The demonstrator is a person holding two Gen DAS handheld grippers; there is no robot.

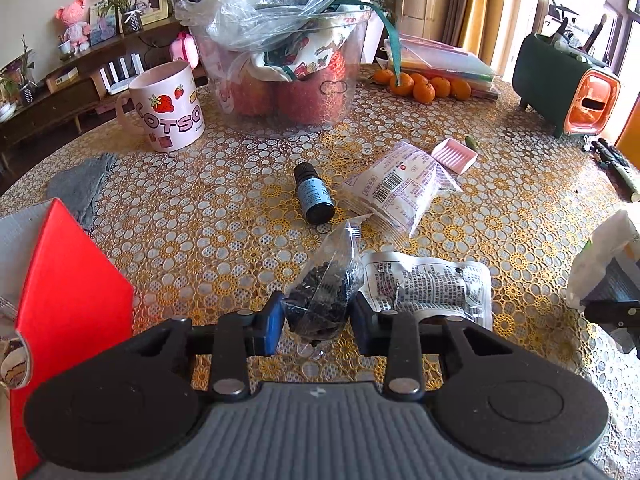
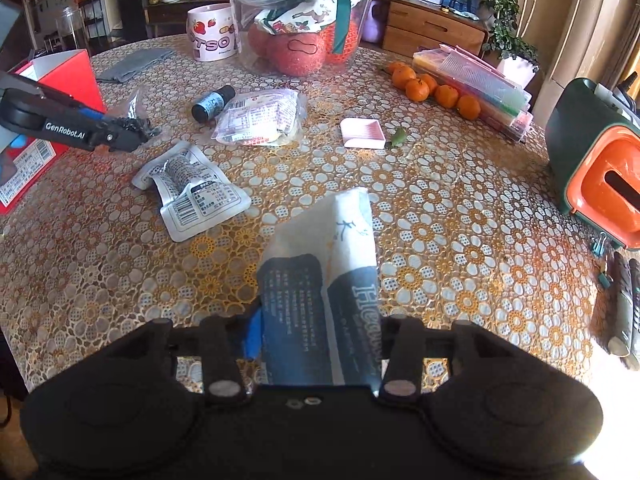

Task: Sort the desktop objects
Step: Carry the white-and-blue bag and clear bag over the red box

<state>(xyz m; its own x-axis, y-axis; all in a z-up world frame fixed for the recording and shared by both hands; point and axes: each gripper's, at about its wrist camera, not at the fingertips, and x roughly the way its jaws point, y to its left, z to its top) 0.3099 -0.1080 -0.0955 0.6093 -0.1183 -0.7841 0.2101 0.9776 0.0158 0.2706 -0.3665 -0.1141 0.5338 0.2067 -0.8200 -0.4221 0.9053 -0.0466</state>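
My left gripper is shut on a small clear bag of dark bits, held just above the table; the right wrist view shows that gripper at the left. My right gripper is shut on a white and dark blue tissue pack, which sticks out forward between its fingers. On the table lie a small dark bottle on its side, a printed snack packet, a silver pouch and a pink soap dish.
A red box stands close on the left, with a grey cloth behind it. Further back are a strawberry mug, a clear tub of apples and tangerines. A green and orange box stands at the right.
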